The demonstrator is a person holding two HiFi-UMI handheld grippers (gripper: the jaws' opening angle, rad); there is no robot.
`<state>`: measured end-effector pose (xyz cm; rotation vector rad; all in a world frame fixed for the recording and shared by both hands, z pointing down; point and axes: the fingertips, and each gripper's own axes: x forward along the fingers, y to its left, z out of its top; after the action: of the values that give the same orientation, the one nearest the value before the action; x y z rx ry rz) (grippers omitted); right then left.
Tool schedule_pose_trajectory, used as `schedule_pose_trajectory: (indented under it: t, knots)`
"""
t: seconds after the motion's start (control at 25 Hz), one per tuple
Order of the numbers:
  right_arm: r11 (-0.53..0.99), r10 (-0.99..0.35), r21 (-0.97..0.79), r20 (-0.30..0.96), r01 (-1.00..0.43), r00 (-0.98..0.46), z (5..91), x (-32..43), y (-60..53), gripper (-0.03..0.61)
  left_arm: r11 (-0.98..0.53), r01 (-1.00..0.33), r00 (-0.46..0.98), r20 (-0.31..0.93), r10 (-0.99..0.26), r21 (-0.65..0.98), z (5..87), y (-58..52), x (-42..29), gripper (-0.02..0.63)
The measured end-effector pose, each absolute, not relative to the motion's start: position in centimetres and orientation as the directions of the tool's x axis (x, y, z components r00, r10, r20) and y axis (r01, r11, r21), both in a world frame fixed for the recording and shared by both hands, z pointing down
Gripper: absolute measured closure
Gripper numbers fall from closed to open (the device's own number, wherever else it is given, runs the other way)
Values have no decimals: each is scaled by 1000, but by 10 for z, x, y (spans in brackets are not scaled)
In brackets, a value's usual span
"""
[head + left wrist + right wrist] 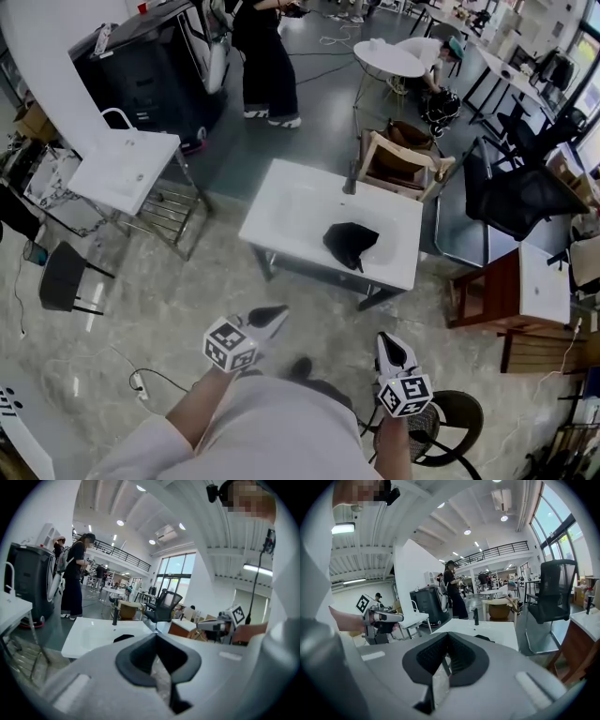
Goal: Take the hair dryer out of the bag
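step: approach | floppy black fabric bag (351, 244) on white rectangular table (291, 208), well ahead of me; hair dryer unseen, presumably inside | my left gripper (270, 318) and right gripper (393, 350) both clenched, empty | tip: get close, open early, pin bag, fish with the other

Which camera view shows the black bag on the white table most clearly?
The head view: the black bag lies whole and unobstructed on the white table, seen from above. The left gripper view shows only a small dark sliver of it at the table's near edge; the right gripper view likewise.
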<state>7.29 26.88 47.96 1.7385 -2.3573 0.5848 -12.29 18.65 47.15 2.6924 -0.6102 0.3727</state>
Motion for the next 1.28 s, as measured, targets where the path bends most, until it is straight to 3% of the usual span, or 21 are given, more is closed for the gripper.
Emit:
schedule_pose_trajectory:
  t: [0.56,1.28]
  knots:
    - [281,-865,-231,360,-931,-350,492,103,243,574,-825,-490,856,334,-395,281,480,168,-90,612]
    - [202,-858,-244,423,-948,-292,514,123,160,574,-856,-401,894,342,-289,325,497,74,-62,612]
